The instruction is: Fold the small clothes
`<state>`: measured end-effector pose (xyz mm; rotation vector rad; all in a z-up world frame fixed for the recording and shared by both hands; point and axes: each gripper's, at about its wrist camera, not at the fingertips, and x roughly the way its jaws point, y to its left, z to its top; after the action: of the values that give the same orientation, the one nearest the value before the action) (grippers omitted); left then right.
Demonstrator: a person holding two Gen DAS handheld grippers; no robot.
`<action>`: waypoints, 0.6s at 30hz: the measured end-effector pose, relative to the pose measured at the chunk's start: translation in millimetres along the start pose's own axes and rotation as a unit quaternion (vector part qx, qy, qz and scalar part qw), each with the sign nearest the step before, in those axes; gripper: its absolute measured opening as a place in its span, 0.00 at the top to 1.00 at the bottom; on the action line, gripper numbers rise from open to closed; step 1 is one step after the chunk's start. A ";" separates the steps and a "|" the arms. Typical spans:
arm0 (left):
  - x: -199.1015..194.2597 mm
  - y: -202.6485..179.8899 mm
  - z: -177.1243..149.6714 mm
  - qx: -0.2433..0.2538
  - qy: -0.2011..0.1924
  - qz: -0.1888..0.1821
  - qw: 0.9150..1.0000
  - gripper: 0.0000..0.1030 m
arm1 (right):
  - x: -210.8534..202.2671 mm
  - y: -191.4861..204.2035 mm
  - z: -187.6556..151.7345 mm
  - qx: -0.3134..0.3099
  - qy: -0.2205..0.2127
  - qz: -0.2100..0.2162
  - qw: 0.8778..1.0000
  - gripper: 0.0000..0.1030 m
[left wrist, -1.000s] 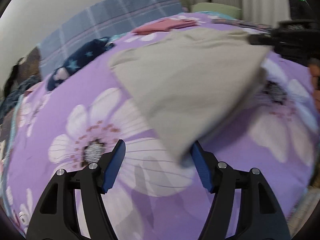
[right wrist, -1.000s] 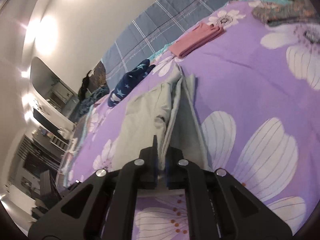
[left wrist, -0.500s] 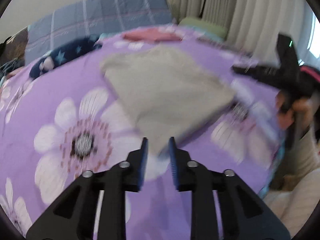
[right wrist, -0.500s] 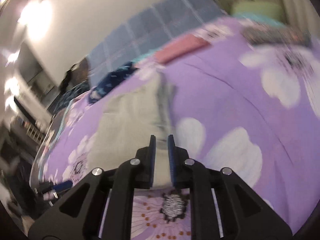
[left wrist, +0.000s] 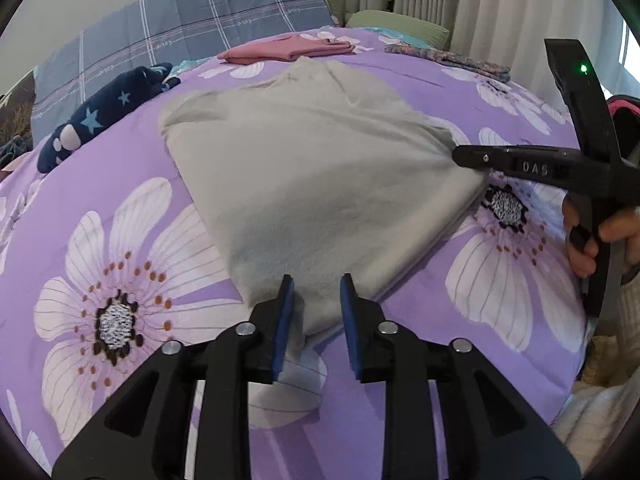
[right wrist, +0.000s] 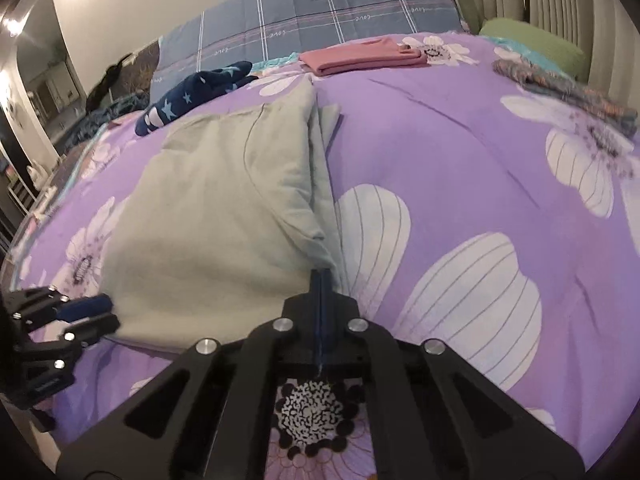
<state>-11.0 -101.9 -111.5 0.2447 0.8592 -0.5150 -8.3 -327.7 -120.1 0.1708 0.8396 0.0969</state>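
A grey folded garment [left wrist: 320, 168] lies on the purple flowered bedcover [left wrist: 120, 208]. My left gripper [left wrist: 316, 292] is at its near corner and its jaws are opening. The corner sits between the blue pads and rests against the left one, with a gap on the right. My right gripper [right wrist: 321, 278] is shut on the garment's [right wrist: 216, 216] other near corner, pinching the fabric edge and pulling it taut. In the left wrist view the right gripper [left wrist: 460, 156] comes in from the right, held by a hand [left wrist: 600, 236]. The left gripper [right wrist: 96, 314] shows at the far left of the right wrist view.
A folded pink garment [left wrist: 292, 46] lies at the back of the bed. A navy star-patterned piece [left wrist: 100, 120] is at the back left, a multicoloured garment [left wrist: 452, 58] at the back right. A blue plaid blanket [left wrist: 192, 32], a green pillow [left wrist: 396, 28] and curtains stand behind.
The grey garment has come down from hanging in the air to lying flat. The left jaws went from wide to nearly shut on its corner, then parted somewhat. The right gripper sank and rolled upright.
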 end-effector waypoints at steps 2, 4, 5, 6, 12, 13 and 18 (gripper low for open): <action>-12.0 -0.6 6.2 0.015 -0.029 0.005 0.999 0.59 | -9.5 7.0 0.8 -0.014 -0.015 -0.006 1.000 0.94; -21.7 0.1 13.1 0.021 -0.048 0.010 0.999 0.51 | -19.7 17.9 6.2 -0.028 -0.035 -0.011 0.999 0.90; -22.8 0.5 15.4 0.022 -0.052 0.011 0.998 0.51 | -23.6 20.2 7.9 -0.034 -0.043 -0.014 0.998 0.90; -23.2 1.7 19.0 0.025 -0.056 0.017 0.998 0.50 | -25.5 22.8 10.9 -0.038 -0.048 -0.014 0.998 0.90; -3.9 16.7 25.9 0.003 -0.039 0.031 0.999 0.47 | -26.4 29.2 20.9 -0.046 -0.052 -0.004 0.998 0.89; 0.8 21.6 25.0 -0.008 -0.032 0.033 0.999 0.47 | -24.0 28.8 20.8 -0.045 -0.047 -0.006 0.998 0.89; 16.8 39.5 19.8 -0.039 -0.011 0.039 0.998 0.42 | -1.3 23.3 16.8 -0.046 -0.005 -0.020 0.999 0.80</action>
<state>31.9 -81.8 -111.9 0.1995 0.8433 -0.4090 3.0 -306.9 -103.7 0.0670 0.8264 0.0963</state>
